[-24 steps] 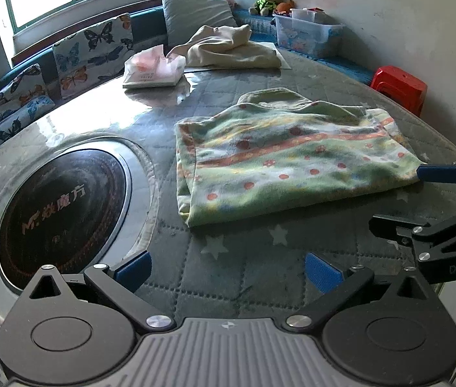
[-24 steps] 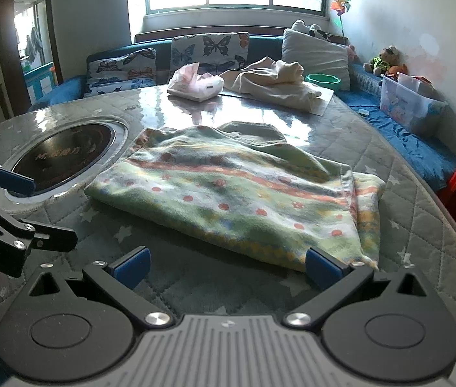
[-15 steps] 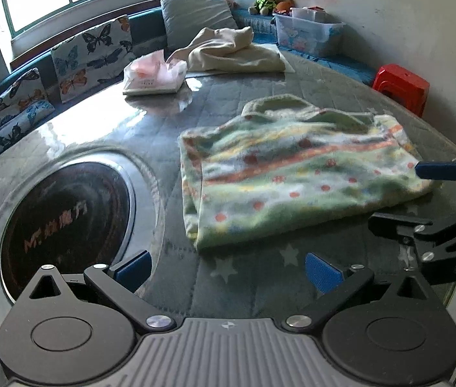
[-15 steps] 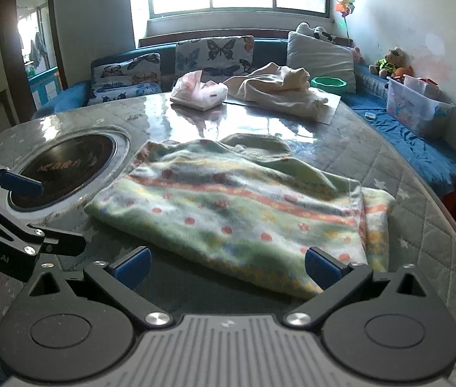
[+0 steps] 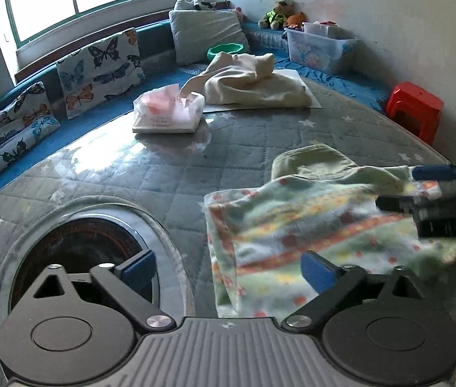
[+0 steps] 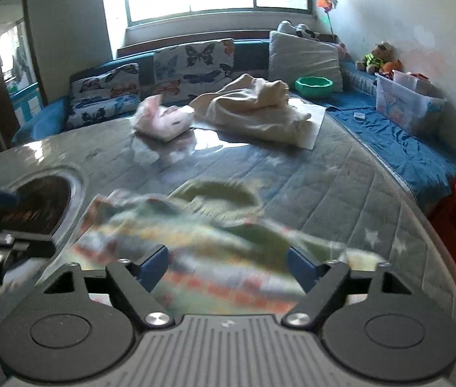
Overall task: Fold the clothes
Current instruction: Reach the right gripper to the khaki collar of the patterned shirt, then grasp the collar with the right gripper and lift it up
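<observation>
On the table (image 5: 169, 174): green garment (image 5: 292, 225), doubled over, long axis running left to right. Left tool (image 5: 228, 267) spread at its left end; right tool (image 6: 228, 264) spread over its near edge, closer.

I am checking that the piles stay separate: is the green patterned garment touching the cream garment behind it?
Apart. The left wrist view shows a wide strip of bare quilted table between the green patterned garment and the cream garment.
</observation>
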`<state>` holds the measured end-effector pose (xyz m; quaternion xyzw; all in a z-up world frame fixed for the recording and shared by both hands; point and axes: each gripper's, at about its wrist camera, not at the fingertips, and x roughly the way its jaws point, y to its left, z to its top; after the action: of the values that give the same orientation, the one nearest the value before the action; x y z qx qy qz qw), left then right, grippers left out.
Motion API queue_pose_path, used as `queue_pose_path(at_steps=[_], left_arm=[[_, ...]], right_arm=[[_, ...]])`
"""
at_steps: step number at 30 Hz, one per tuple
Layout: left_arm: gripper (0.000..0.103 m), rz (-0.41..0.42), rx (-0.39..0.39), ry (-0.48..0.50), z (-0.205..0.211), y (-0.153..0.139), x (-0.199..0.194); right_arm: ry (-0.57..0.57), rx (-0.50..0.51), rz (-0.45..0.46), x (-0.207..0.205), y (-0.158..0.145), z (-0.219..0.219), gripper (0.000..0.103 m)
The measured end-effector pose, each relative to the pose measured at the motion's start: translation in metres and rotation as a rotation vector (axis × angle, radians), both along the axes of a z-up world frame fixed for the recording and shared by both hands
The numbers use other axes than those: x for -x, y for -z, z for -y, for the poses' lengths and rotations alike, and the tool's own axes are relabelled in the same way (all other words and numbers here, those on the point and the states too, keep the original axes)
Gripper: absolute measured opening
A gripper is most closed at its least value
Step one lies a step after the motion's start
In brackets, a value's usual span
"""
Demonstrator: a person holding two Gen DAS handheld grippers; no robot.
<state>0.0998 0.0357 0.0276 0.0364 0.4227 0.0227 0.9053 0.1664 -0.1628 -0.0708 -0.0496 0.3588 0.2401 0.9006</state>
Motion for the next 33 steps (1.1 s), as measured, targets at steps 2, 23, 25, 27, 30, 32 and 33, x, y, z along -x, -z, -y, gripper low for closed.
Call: queue_pose_path(at_steps=[2, 23, 25, 27, 30, 32, 33], left_arm=[[0.088, -0.006, 0.003, 0.0, -0.004, 0.0, -0.008], [0.079, -0.022, 0.035, -0.012, -0.03, 0.004, -0.03], [0.08, -0.019, 0.037, -0.017, -0.031, 0.003, -0.029], [0.08, -0.011, 0.035, -0.022, -0.03, 0.001, -0.027], [0.082, 0.002, 0.033, -0.04, -0.03, -0.005, -0.025], [0.083, 0.011, 0.035, -0.053, -0.032, -0.01, -0.023], [0.083, 0.015, 0.033, -0.057, -0.032, -0.012, -0.022]], right_arm=[[0.012, -0.009, -0.016, -0.018, 0.001, -0.002, 0.076], [0.028, -0.014, -0.074, -0.092, 0.022, -0.037, 0.008], [0.019, -0.039, -0.033, -0.082, 0.008, -0.034, 0.005], [0.001, -0.075, 0.013, -0.07, -0.011, -0.032, 0.005], [-0.032, -0.133, 0.076, -0.053, -0.04, -0.03, 0.004], [-0.061, -0.177, 0.137, -0.037, -0.063, -0.028, 0.004], [-0.072, -0.196, 0.167, -0.029, -0.073, -0.027, 0.004]])
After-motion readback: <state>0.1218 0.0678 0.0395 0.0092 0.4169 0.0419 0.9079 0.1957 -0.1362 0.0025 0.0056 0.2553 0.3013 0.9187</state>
